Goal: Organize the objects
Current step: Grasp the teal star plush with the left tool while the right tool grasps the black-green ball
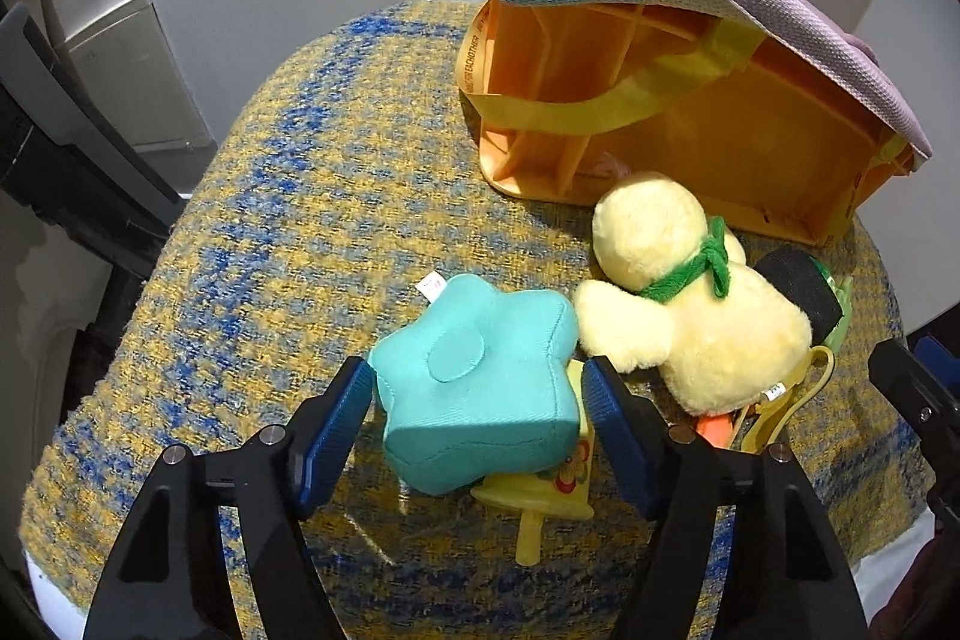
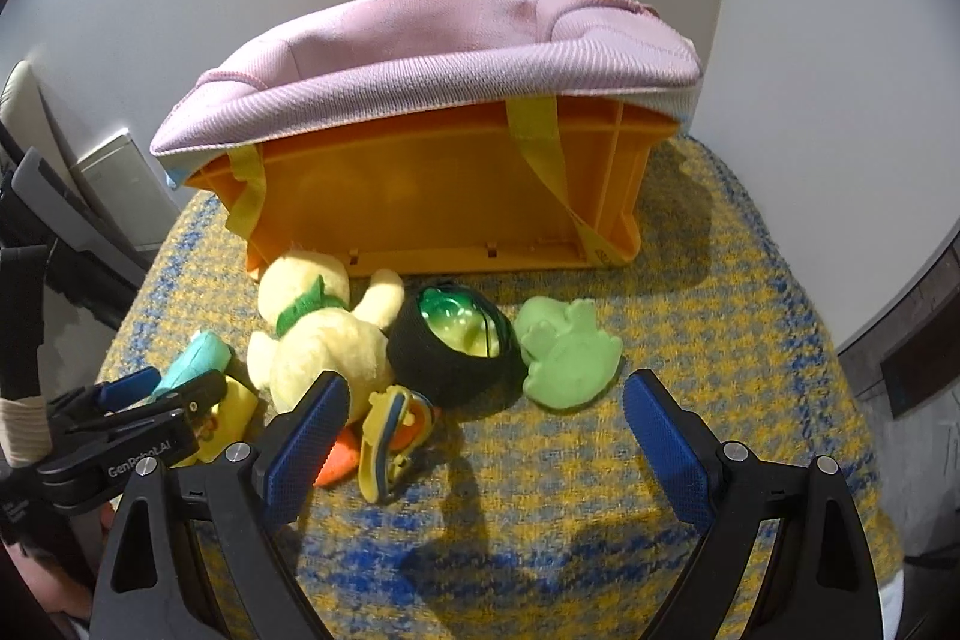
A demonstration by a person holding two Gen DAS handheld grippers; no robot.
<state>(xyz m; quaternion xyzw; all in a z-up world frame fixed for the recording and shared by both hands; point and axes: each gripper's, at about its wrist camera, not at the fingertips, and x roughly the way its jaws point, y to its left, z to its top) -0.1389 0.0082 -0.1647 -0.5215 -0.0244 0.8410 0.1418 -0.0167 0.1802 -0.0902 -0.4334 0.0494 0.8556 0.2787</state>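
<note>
While left claw (image 1: 477, 415) brackets teal star plush (image 1: 474, 388), unpinched; soft, light, squeeze mid-body. Right claw (image 2: 486, 418) spread, duck plush (image 2: 324, 340) at 11.

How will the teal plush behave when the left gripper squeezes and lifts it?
The teal plush looks stuffed and seamed, so it will probably dent between the left gripper pads rather than slip. It seems light for its bulk. It rests partly on a yellow toy, which may shift as it lifts.
</note>
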